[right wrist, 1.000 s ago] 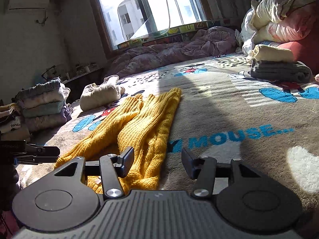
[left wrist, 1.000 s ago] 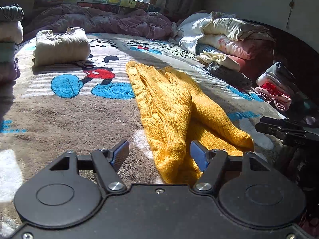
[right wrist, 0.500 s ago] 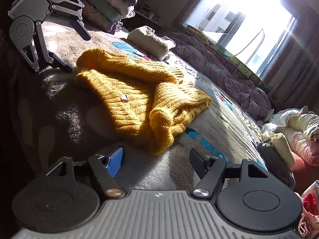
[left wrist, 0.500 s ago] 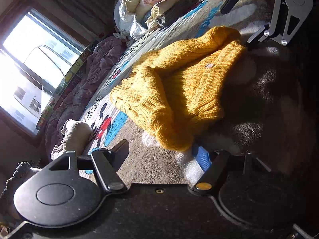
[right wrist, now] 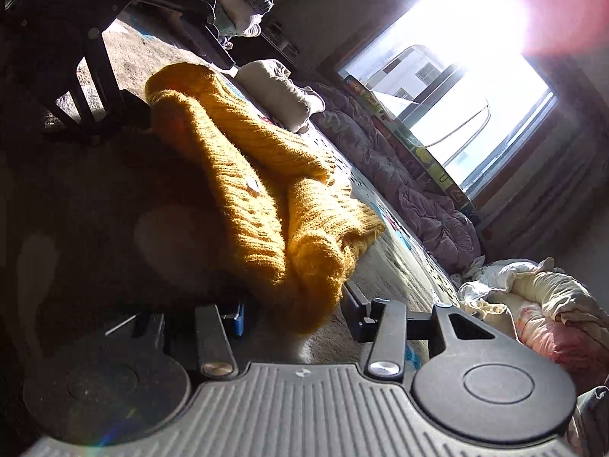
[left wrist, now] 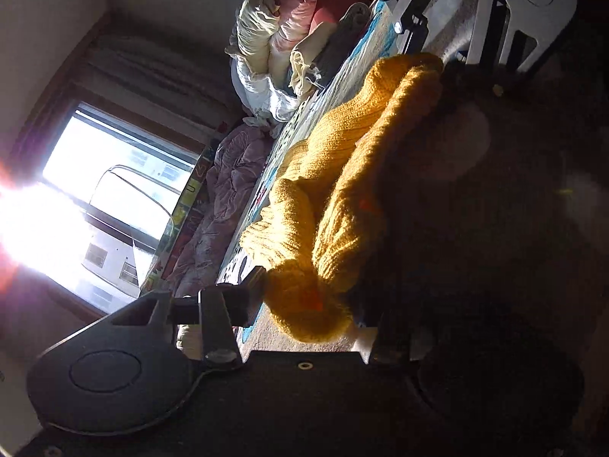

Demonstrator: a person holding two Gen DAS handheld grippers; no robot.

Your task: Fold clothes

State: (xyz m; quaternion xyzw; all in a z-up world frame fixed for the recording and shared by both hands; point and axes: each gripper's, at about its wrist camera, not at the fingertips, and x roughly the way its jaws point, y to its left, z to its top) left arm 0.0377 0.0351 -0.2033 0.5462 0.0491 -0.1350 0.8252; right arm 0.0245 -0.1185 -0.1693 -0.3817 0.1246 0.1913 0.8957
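the yellow knit sweater (left wrist: 335, 190) is lying in a long bundle on the patterned bed cover (right wrist: 399, 243), already doubled over lengthwise with its sleeves laid in. the left hand-held gripper (left wrist: 308, 304) is sitting at one end of the bundle and the right hand-held gripper (right wrist: 293, 304) at the other, both rolled onto their sides. their jaws have just been closing, and each pair is now clamping a thick bunch of the knit; the left gripper's far finger is lost in shadow, but the wool is filling the gap.

progress, as i judge it: the narrowing fold is looking done, and what is remaining is the crosswise fold, bringing one end over the other, then squaring the packet. a folded cream garment (right wrist: 278, 91) is resting farther up the bed, and a stack of folded clothes (right wrist: 243, 7) is sitting beyond it, so part of the load appears finished. a heap of loose laundry (right wrist: 533, 293) is still waiting near the window (right wrist: 456, 68) side.
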